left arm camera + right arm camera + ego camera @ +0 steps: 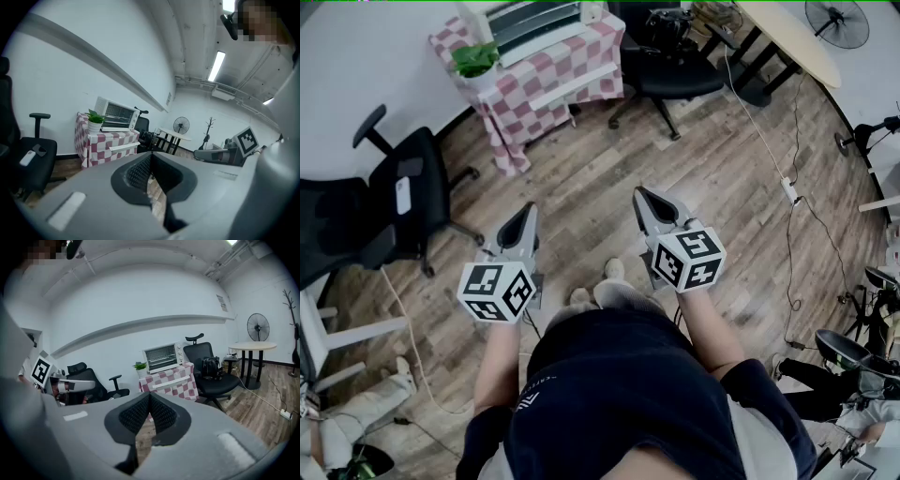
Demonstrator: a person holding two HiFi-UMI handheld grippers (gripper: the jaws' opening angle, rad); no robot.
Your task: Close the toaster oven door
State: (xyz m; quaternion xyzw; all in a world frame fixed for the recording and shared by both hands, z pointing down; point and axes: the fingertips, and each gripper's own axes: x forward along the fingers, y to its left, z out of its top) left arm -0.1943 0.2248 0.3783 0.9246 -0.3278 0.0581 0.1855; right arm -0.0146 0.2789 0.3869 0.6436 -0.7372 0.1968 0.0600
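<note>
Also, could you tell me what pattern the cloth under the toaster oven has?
The cloth is pink-and-white checked; head view shows it best.

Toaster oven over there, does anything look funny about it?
The toaster oven on the checkered table seems to have its door folded down open, though it is too far to be sure. Nothing else stands out.

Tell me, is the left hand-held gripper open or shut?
Shut: the left hand-held gripper shows its jaws pressed together in its own view, nothing between them.
</note>
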